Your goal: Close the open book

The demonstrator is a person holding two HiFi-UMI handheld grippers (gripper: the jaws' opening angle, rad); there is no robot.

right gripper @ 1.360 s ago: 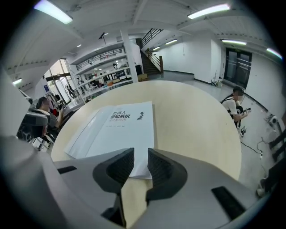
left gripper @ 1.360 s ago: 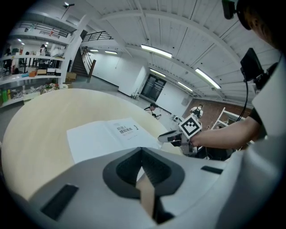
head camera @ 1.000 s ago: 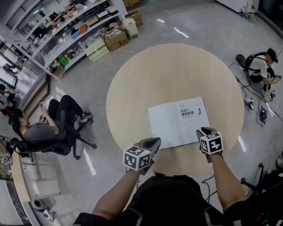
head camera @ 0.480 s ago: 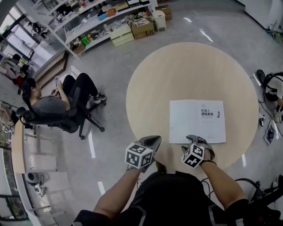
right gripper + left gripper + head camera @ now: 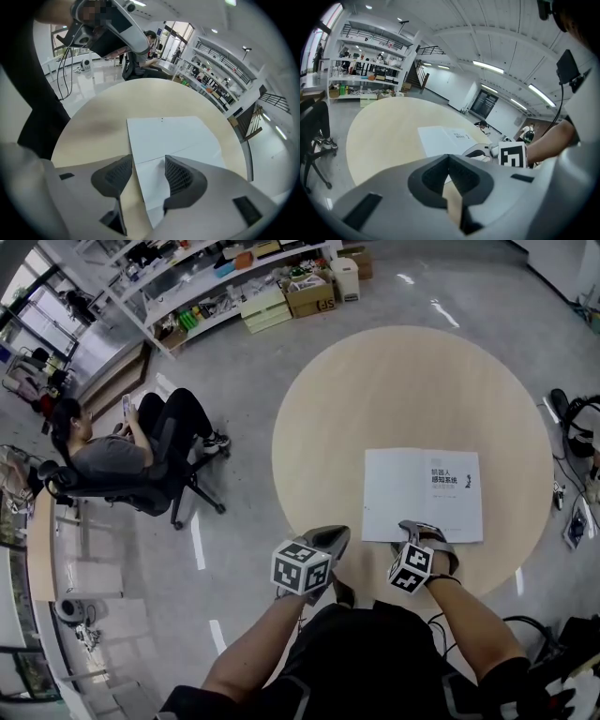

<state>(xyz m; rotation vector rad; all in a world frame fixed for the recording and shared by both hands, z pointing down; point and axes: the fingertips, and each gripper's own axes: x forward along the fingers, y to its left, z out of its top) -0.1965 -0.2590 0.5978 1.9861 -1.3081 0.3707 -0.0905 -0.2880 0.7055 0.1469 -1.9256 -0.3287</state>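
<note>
Book (image 5: 422, 493), flat white rectangle on round table (image 5: 375, 390), lies under spread right gripper (image 5: 147, 174); left gripper (image 5: 450, 161) closed.

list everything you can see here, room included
table: one, light wood, round, middle of the floor
book: one, white, flat on the table's near right part
shelving: one long run, white, far side of the room, loaded with boxes
seated person: one, dark clothes, left of the table
office chair: one, black, under that person
left gripper: one, grey, jaws together, empty, above the table's near part
right gripper: one, grey, jaws apart astride the book's near edge
</note>
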